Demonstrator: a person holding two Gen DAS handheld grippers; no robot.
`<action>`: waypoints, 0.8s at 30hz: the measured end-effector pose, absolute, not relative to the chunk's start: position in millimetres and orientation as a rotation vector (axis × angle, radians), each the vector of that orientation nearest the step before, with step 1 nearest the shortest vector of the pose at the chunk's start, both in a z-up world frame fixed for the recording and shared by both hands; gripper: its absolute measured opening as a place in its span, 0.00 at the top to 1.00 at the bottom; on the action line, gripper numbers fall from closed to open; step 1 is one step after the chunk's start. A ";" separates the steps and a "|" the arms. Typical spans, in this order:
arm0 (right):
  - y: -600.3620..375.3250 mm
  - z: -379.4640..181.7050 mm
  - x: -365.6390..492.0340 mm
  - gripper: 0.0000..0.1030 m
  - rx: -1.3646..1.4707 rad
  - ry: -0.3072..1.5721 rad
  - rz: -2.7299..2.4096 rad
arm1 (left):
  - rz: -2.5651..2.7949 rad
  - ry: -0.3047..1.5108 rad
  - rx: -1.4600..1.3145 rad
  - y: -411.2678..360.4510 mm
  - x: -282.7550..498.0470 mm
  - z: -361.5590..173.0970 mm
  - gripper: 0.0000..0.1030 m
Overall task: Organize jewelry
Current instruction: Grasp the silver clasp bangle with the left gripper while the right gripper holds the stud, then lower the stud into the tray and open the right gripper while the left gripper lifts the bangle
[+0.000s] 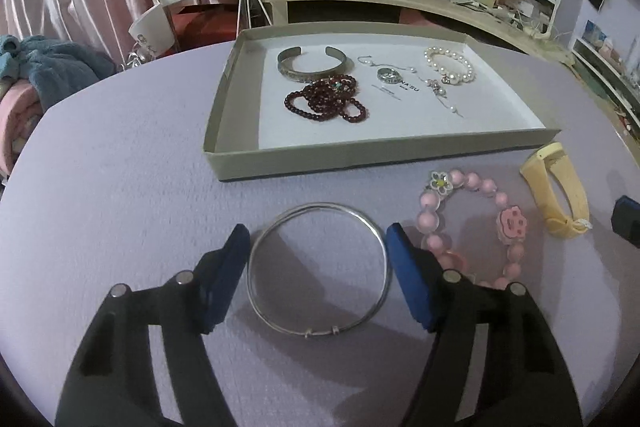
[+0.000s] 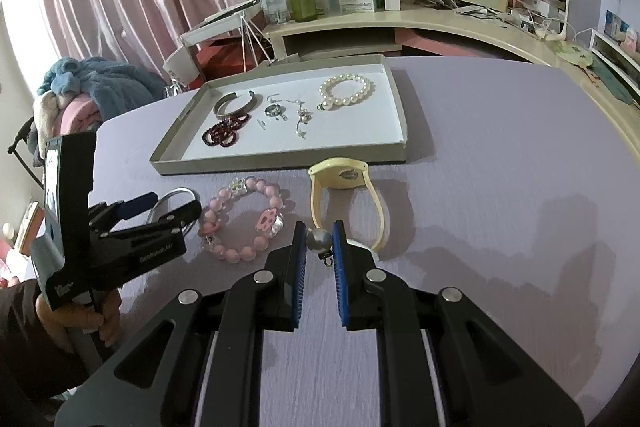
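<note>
A thin silver bangle (image 1: 318, 271) lies on the lilac table between the open fingers of my left gripper (image 1: 318, 237), one pad on each side, not touching. My right gripper (image 2: 319, 239) is shut on a grey pearl charm (image 2: 319, 240) with a small clasp hanging under it. A pink bead bracelet (image 1: 472, 227) (image 2: 244, 223) and a yellow watch band (image 1: 558, 187) (image 2: 344, 195) lie on the table. The shallow box tray (image 1: 384, 151) (image 2: 280, 159) holds a silver cuff (image 1: 314, 67), dark red beads (image 1: 328, 99), a ring (image 1: 388, 75), a pearl bracelet (image 1: 450, 67) and a thin chain (image 1: 436, 87).
A cluttered shelf desk (image 2: 400, 15) with bottles and boxes stands behind the table. A chair with blue and pink clothes (image 2: 92, 87) is at the left. The left gripper also shows in the right wrist view (image 2: 168, 207).
</note>
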State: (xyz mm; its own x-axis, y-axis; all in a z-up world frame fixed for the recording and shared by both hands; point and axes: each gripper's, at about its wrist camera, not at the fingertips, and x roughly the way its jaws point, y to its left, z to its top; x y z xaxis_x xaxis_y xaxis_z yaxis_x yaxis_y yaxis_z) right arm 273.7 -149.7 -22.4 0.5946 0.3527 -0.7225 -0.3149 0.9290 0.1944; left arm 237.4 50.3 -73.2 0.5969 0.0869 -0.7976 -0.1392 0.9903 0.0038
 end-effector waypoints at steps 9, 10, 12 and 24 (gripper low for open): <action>-140.1 -5.4 283.7 0.87 0.062 0.803 0.443 | 0.164 0.797 -0.129 71.1 201.2 -27.0 0.33; -137.8 -3.7 284.2 0.87 0.062 0.797 0.451 | 0.170 0.777 -0.139 74.3 198.3 -19.0 0.33; -133.2 0.0 285.9 0.87 0.059 0.783 0.464 | 0.186 0.730 -0.157 80.3 191.7 -2.1 0.33; -124.8 2.7 298.4 0.87 0.058 0.761 0.471 | 0.196 0.632 -0.189 77.8 182.5 37.0 0.33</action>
